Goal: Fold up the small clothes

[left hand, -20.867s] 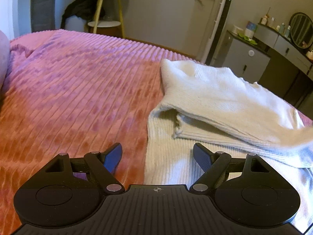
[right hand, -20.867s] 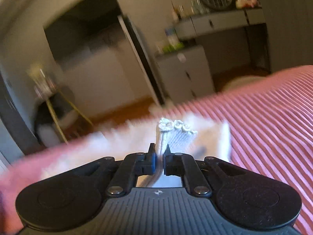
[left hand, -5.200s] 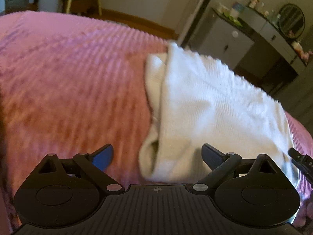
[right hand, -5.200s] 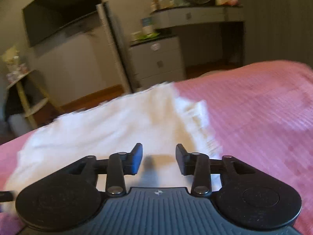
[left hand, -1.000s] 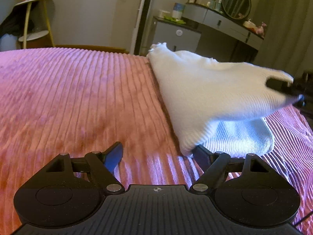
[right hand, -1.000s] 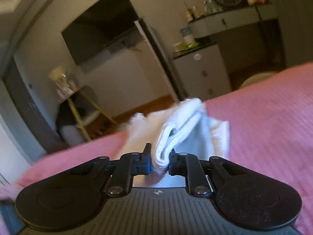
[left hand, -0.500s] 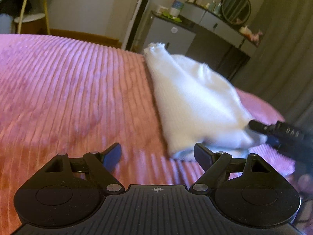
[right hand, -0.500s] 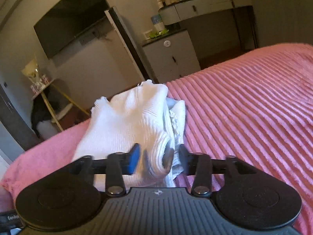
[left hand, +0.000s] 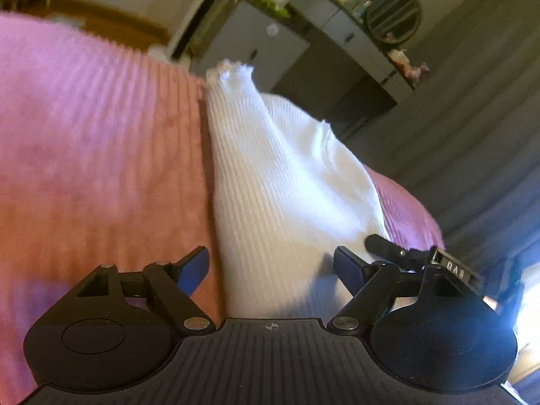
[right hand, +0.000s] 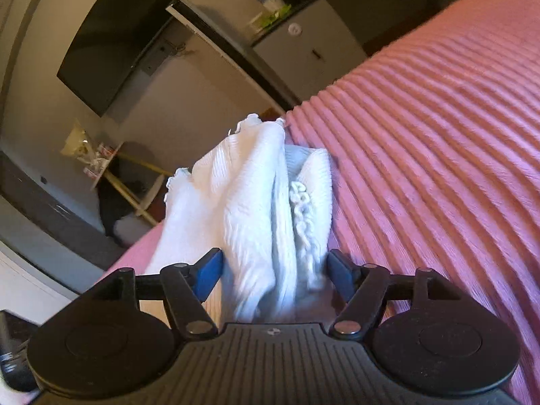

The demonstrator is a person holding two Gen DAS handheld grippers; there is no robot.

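White ribbed knit garment (right hand: 256,202), folded with frilled edges, on the pink ribbed bedspread (right hand: 438,135) near the bed's far edge; its near end is cut off behind both tools. Left view blurred; right gripper (left hand: 398,253) shows there, its label reading "DA8". Left gripper (left hand: 270,266): jaws wide apart, closing slightly, garment between, unpressed. Right gripper (right hand: 273,270): jaws just opened, straddling the fold, not clamped.

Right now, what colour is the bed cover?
Pink with raised stripes, clearest in the right wrist view.
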